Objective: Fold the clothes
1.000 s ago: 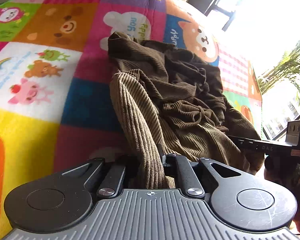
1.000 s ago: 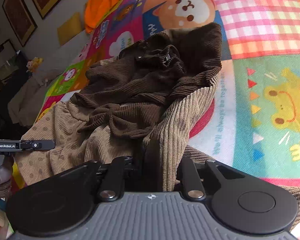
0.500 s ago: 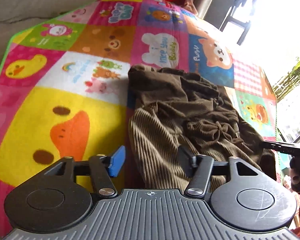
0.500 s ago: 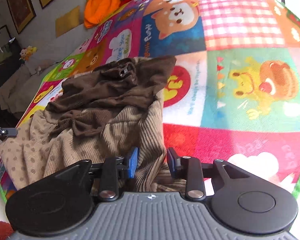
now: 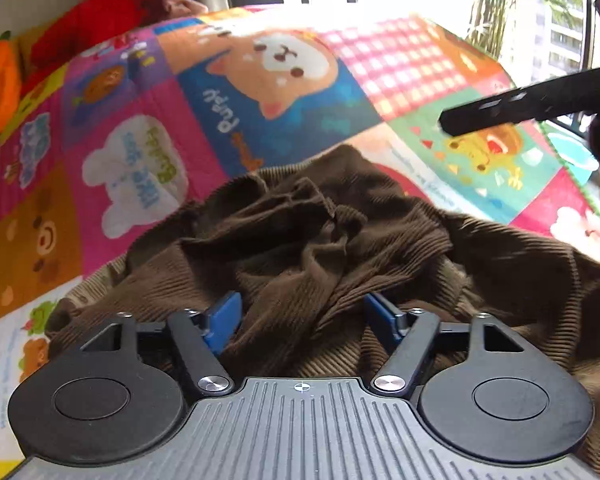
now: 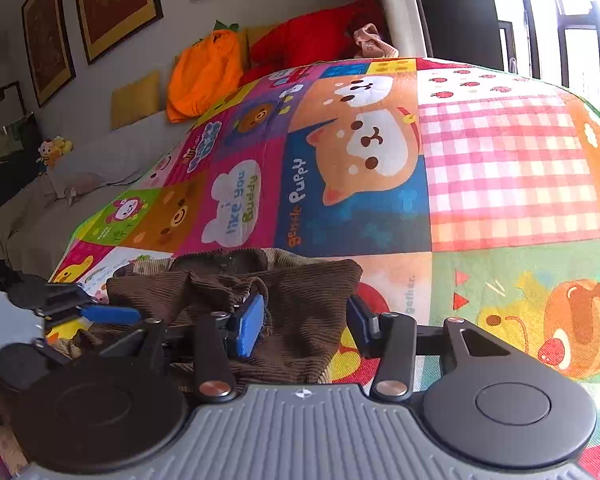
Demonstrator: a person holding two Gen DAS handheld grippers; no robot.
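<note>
The left gripper [image 5: 302, 318] is hovering with its blue pads parted and nothing pinched; its jaws have just been narrowing, with crumpled cloth lying under the gap rather than clamped in it. Directly ahead at twelve o'clock, the brown corduroy garment [image 5: 324, 248] is sitting bunched on the patchwork blanket [image 5: 236, 92], its long axis running roughly from eight o'clock to four o'clock in the left wrist view. The right gripper [image 6: 306, 322] is likewise holding nothing, its jaws having just been widening, and the garment is lying below it toward eleven o'clock. The left gripper is probably the nearer to the heap's middle, though the fisheye is making this uncertain. Farther off at eleven o'clock, an orange cushion [image 6: 204, 76] is leaning against the wall.
</note>
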